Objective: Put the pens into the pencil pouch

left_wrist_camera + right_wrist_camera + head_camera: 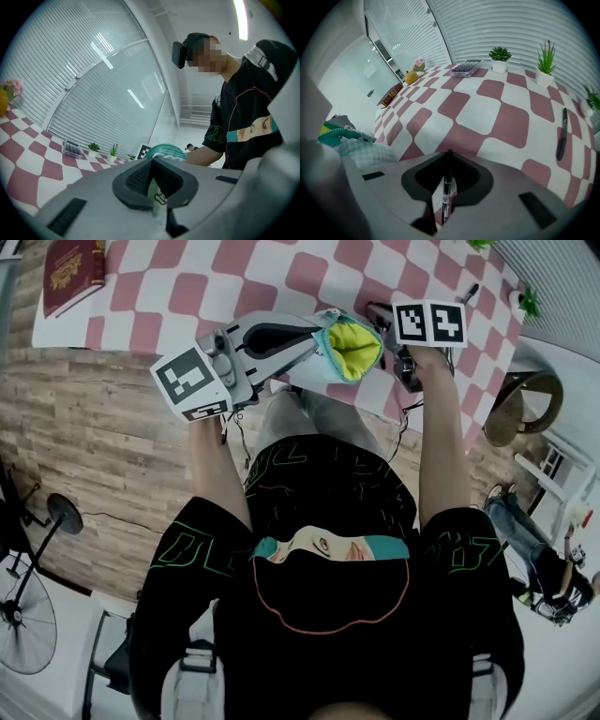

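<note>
The pen (pixel 446 187) sits pinched between the right gripper's (pixel 448 153) fingers.

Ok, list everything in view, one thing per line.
Tablecloth: one, pink-white check.
Pencil pouch: one, teal, yellow lining, in left gripper.
Held pen: one, black, in right gripper.
Loose pen: one, black, on tablecloth, right.
Book: one, red, far-left corner.
Potted plants: three, green, far edge.
Tray: one, purplish, beside plants.
Fan: one, black, floor left.
Left gripper: grey, shut on pencil pouch.
Right gripper: grey, shut on held pen.
</note>
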A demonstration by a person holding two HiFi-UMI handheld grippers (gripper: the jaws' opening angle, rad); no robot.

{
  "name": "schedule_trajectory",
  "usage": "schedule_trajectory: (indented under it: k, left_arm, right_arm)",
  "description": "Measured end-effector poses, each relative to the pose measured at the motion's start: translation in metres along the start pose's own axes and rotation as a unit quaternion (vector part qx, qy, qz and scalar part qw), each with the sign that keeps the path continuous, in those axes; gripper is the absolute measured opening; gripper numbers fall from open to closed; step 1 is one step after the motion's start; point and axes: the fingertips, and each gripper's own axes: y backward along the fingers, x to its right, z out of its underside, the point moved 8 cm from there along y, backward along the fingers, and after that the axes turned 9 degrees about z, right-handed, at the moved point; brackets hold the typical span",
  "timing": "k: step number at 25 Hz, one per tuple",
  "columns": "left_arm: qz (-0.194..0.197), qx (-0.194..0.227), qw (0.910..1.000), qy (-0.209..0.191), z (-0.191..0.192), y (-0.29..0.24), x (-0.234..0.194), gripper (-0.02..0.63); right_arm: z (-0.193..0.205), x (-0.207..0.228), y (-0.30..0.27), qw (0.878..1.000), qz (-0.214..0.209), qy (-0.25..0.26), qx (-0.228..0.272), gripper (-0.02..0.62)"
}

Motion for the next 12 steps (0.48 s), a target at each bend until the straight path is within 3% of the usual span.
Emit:
schedule_trajectory:
  k: [7, 12]
  left_arm:
    - [0.000, -0.008, 0.9999, -0.008, -0.005, 0.003, -0.001, 0.000]
    - [0.003, 0.003, 0.9998, -0.018, -0.015, 0.003, -0.004, 0.000]
  right_arm:
    - [-0.005, -0.006, 0.023, 0.998, -0.011, -0.016, 0.066, 0.049]
    - [-0.014, -0.007, 0.050, 0.987, -0.025, -0.022, 0.159, 0.048]
